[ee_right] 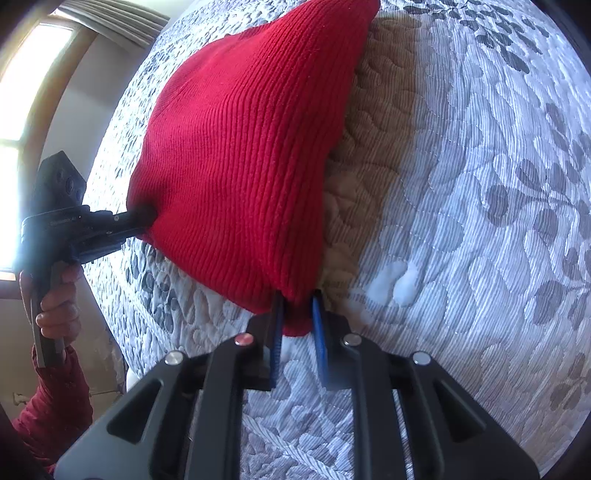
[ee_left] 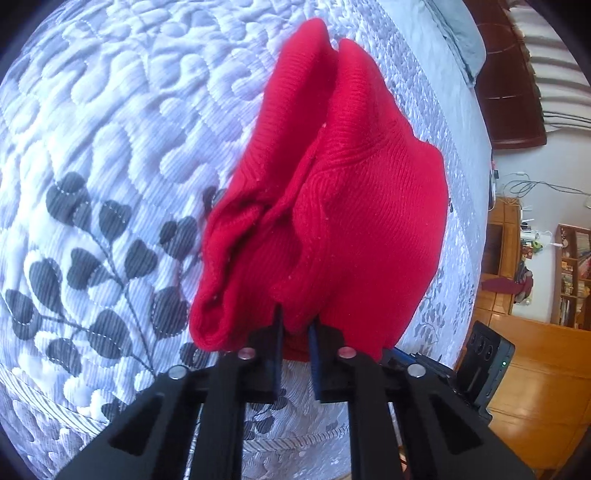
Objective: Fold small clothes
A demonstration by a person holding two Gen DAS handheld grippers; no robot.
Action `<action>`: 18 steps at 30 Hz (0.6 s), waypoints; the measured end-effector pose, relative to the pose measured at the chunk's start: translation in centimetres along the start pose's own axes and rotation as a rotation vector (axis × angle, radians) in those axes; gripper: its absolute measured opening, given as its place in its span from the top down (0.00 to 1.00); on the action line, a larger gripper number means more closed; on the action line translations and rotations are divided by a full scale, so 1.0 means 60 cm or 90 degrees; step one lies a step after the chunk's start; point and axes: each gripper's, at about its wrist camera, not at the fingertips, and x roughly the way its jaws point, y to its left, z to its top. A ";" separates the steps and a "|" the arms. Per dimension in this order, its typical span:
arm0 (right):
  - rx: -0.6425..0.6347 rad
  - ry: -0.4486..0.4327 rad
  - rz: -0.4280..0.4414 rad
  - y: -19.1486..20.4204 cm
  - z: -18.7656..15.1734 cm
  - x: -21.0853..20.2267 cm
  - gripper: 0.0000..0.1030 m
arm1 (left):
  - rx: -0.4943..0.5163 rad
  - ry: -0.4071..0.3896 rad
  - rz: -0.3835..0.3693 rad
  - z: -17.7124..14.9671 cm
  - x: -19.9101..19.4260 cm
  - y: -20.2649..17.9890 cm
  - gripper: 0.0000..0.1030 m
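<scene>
A red knit garment [ee_left: 332,206] hangs bunched above the quilted bedspread [ee_left: 110,147]. My left gripper [ee_left: 295,325] is shut on the garment's near edge, cloth pinched between its blue-padded fingers. In the right wrist view the same red garment [ee_right: 236,155] is stretched wide, and my right gripper [ee_right: 297,306] is shut on its lower corner. The left gripper also shows in the right wrist view [ee_right: 140,218], clamped on the garment's other corner and held by a hand in a red sleeve. The garment's far end touches the bedspread [ee_right: 480,184].
The bed is covered by a white and grey quilt with a dark leaf print [ee_left: 92,266]. A grey pillow [ee_left: 458,33] and dark wooden headboard [ee_left: 509,74] lie at the far right. Wooden floor and shelves [ee_left: 535,350] are beyond the bed edge. A window [ee_right: 22,110] is at left.
</scene>
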 end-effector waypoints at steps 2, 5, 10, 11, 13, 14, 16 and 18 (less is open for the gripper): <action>0.000 0.000 0.001 0.000 0.000 -0.002 0.86 | 0.000 -0.014 -0.003 -0.001 -0.008 -0.006 0.93; -0.004 -0.001 0.023 0.008 -0.002 -0.012 0.87 | 0.034 -0.079 -0.019 -0.005 -0.063 -0.021 0.94; -0.005 0.000 0.019 0.034 -0.002 -0.015 0.98 | 0.060 -0.126 0.017 -0.014 -0.121 -0.004 0.95; -0.003 0.006 0.006 0.032 0.000 -0.009 0.98 | 0.056 -0.106 0.043 -0.012 -0.101 0.011 0.95; 0.001 0.017 -0.032 0.023 0.001 0.003 0.98 | 0.048 -0.035 0.048 -0.009 -0.047 0.037 0.94; 0.003 0.021 -0.038 0.018 0.001 0.006 0.98 | 0.061 -0.016 0.042 -0.010 -0.027 0.042 0.93; 0.004 0.027 -0.027 0.011 -0.002 0.005 0.94 | 0.085 -0.025 0.039 -0.008 -0.033 0.033 0.87; -0.003 0.013 -0.032 0.006 0.002 -0.012 0.90 | 0.095 -0.024 0.027 -0.005 -0.055 0.022 0.66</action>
